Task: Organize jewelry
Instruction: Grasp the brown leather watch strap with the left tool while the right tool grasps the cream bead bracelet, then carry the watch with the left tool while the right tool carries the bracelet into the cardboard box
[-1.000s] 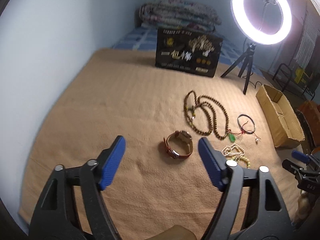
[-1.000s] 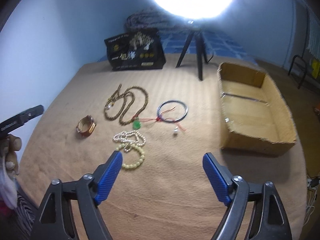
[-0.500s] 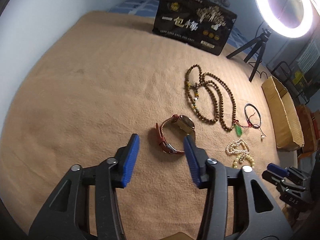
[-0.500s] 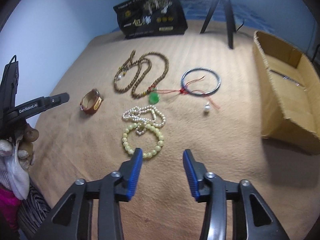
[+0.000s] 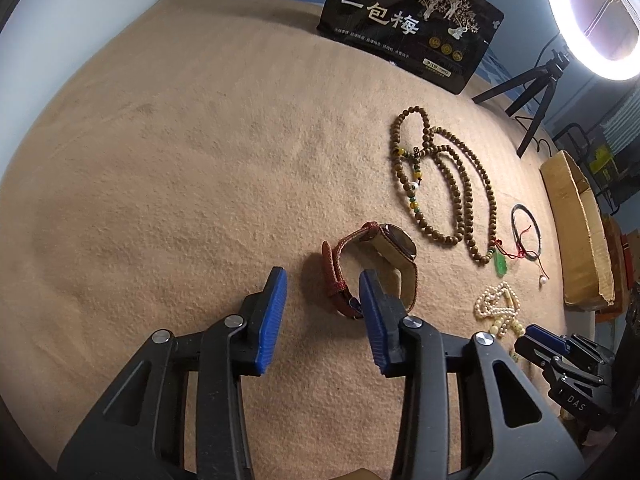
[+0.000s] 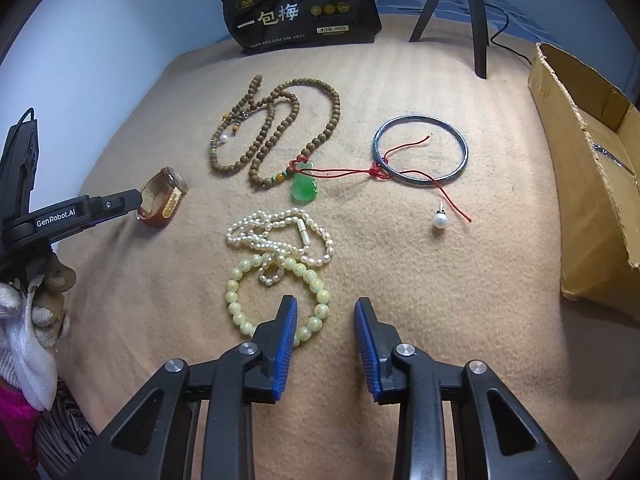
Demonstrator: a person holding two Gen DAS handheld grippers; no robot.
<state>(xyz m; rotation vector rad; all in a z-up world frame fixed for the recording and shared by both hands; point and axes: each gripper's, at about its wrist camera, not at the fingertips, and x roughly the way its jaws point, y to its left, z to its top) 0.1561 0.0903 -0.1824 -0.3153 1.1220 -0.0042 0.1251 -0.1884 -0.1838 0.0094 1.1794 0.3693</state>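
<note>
A watch with a red-brown strap lies on its side on the tan blanket. My left gripper hangs right over it, jaws closing, with the near loop of the strap between the tips; the pads do not press on it. In the right wrist view, the same watch sits at one left finger's tip. My right gripper is over a pale yellow bead bracelet, jaws closing. The bracelet's right side lies between the tips, partly hidden by the left finger.
A pearl strand, a wooden bead necklace with a green pendant, a dark bangle and a pearl earring lie beyond. An open cardboard box stands right. A black bag and tripod stand behind.
Both grippers have sunk toward the blanket and tilted downward while their jaws narrowed a lot. The left has come up to the watch, the right to the yellow bracelet.
</note>
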